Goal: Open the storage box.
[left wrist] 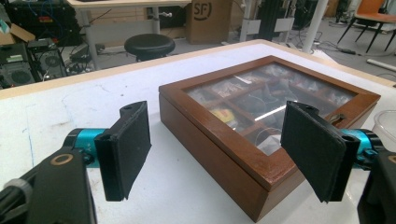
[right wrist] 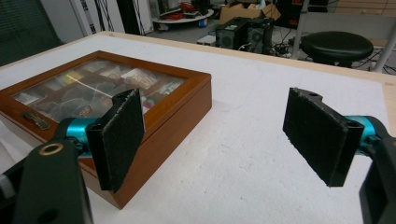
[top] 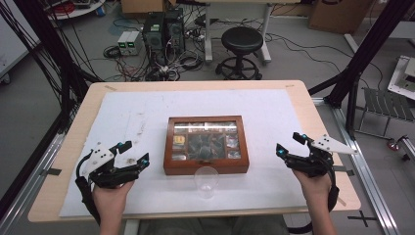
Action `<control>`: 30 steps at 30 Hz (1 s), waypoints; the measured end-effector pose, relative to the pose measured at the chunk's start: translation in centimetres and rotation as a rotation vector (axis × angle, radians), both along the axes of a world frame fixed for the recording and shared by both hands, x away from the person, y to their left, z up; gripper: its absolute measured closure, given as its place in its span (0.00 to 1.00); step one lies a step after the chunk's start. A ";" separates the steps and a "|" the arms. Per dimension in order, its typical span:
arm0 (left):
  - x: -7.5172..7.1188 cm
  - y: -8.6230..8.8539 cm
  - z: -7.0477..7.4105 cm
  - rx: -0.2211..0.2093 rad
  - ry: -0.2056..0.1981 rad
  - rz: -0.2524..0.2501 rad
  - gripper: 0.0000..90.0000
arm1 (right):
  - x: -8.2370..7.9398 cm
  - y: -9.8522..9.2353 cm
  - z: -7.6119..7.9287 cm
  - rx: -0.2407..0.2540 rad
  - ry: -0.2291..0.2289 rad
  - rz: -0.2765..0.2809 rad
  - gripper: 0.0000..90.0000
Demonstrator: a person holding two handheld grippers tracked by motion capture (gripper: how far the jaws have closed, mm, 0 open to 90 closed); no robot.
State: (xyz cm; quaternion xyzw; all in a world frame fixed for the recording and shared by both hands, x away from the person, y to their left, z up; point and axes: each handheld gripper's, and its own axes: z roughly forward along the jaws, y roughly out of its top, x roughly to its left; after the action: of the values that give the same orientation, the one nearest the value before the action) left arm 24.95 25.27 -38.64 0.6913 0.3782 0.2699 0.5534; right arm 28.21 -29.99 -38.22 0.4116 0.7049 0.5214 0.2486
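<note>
**Box closed, both grippers waiting at its sides**

The wooden display box (top: pixel 206 145) with a glass lid sits shut at the centre of the high view, on the white sheet (top: pixel 274 107) that covers the table (top: pixel 313 105). A clear plastic cup (top: pixel 206 181) stands just below it, near the box's front wall. The left gripper (top: pixel 132 154) rests at lower left and the right gripper (top: pixel 288 144) at lower right, each well apart from the box. Both have their jaws spread wide with nothing between them; each gripper view shows bare sheet in the gap and the box off to one side. Judging by this, nothing has begun: the latch at the front looks fastened, the compartments' small contents lie untouched under the glass, and the reach, the opening and any handling remain ahead.
</note>
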 end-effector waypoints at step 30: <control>0.4 -0.5 -2.5 0.006 0.094 -0.062 0.27 | 0.6 0.8 -0.4 -0.023 0.016 0.008 0.24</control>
State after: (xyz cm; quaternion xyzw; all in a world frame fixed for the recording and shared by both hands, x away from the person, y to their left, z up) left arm 25.31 24.73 -41.10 0.7164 0.3812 0.2213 0.5409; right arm 28.81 -29.23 -38.64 0.4100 0.7144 0.5110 0.2458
